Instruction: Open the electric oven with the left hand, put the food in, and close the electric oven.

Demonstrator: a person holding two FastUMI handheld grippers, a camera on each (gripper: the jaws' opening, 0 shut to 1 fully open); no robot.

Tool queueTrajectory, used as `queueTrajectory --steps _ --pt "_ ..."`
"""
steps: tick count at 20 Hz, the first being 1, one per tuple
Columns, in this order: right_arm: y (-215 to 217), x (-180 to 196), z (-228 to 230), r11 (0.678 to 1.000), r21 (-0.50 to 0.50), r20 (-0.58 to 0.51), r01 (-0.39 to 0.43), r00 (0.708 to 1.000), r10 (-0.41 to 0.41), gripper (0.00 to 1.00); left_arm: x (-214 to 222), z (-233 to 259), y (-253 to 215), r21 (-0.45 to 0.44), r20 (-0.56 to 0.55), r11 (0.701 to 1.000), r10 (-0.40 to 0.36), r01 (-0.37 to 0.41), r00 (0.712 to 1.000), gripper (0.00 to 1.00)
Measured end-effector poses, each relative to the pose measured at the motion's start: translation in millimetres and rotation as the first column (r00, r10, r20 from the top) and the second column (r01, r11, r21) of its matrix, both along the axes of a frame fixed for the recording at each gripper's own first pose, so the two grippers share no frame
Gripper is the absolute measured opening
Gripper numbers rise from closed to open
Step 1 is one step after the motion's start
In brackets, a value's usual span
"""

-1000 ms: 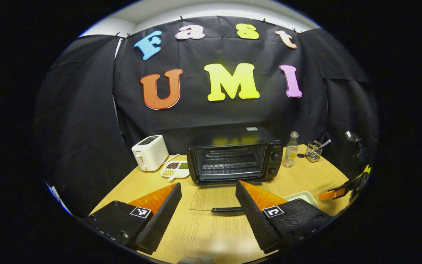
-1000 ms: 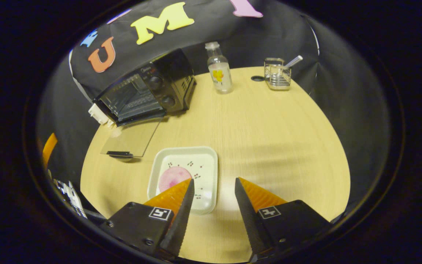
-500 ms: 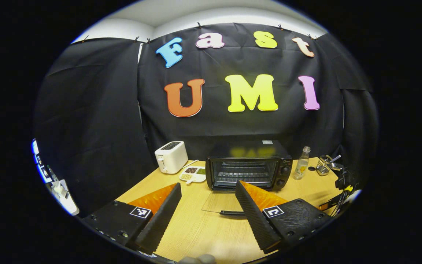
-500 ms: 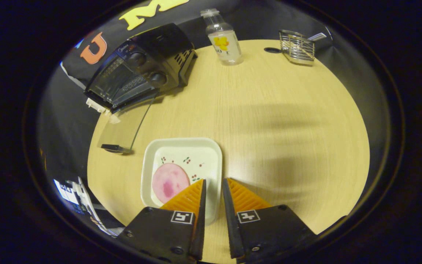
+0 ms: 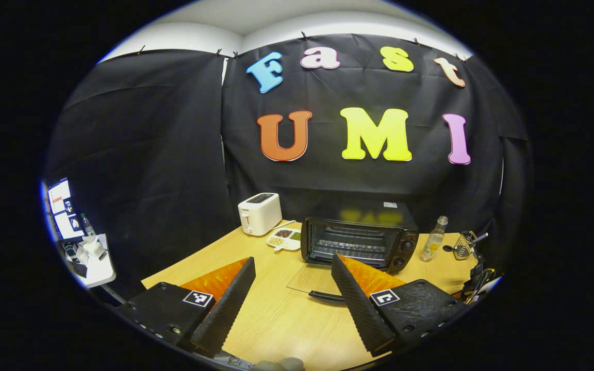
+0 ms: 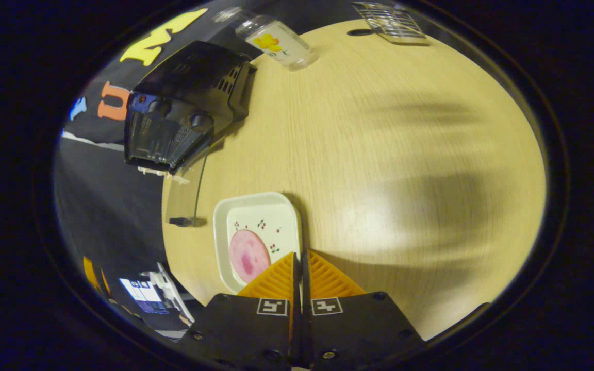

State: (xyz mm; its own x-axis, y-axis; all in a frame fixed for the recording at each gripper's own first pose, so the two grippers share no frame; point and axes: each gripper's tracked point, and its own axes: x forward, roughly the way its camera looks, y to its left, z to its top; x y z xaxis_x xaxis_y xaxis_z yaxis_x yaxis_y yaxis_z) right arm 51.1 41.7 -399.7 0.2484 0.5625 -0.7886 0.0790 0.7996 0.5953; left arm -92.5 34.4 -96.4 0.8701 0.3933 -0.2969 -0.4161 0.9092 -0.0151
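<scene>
The oven (image 5: 359, 242) door (image 5: 315, 281) lies open, the left tool (image 5: 289, 288) gapes empty, and the right tool (image 6: 301, 268) pinches the plate (image 6: 256, 237) rim; loading and closing remain.

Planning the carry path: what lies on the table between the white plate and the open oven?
In the right gripper view, between the plate and the oven lies only the oven's lowered glass door with its dark handle; otherwise bare table.

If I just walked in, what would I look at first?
Probably the black electric oven at the back of the wooden table, its glass door folded down flat. Next, the white plate with a pink slice of food near the table's front edge; the right gripper has its jaws pinched on the plate's rim.
</scene>
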Motion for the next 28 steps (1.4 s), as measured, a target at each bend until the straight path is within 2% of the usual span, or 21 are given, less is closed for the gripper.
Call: queueTrajectory --steps 3,5,9,13,16,21,24,26,28 --pt "-1 1 4 0.994 0.078 0.01 0.073 0.997 -0.074 0.04 -2 7 3 0.026 -0.004 1.0 -0.002 0.002 1.0 0.95" --pt "-2 2 8 0.988 0.094 0.023 0.12 0.992 -0.123 0.04 1 13 5 0.047 0.001 0.999 -0.02 0.02 1.0 0.95" --pt "-6 1 30 0.97 0.101 0.072 0.22 0.971 -0.228 0.04 16 14 12 0.06 0.021 0.994 -0.097 0.096 0.995 0.95" --pt "2 -5 64 0.936 0.117 0.128 0.331 0.93 -0.345 0.04 32 13 25 0.065 0.04 0.978 -0.203 0.201 0.978 0.95" --pt "21 -5 86 0.899 0.154 0.152 0.41 0.889 -0.432 0.04 43 6 42 0.064 0.044 0.962 -0.267 0.264 0.963 0.95" --pt "81 -1 106 0.83 0.221 0.158 0.513 0.821 -0.549 0.04 48 2 62 0.065 0.043 0.937 -0.346 0.343 0.937 0.95" --pt "123 7 110 0.773 0.272 0.122 0.573 0.776 -0.618 0.04 46 4 73 0.064 0.041 0.928 -0.369 0.366 0.929 0.95" --pt "147 12 108 0.754 0.277 0.106 0.596 0.761 -0.64 0.04 45 5 78 0.062 0.04 0.927 -0.373 0.37 0.927 0.95" --pt "171 18 105 0.751 0.28 0.094 0.597 0.762 -0.641 0.04 42 7 83 0.058 0.04 0.928 -0.372 0.369 0.928 0.95"
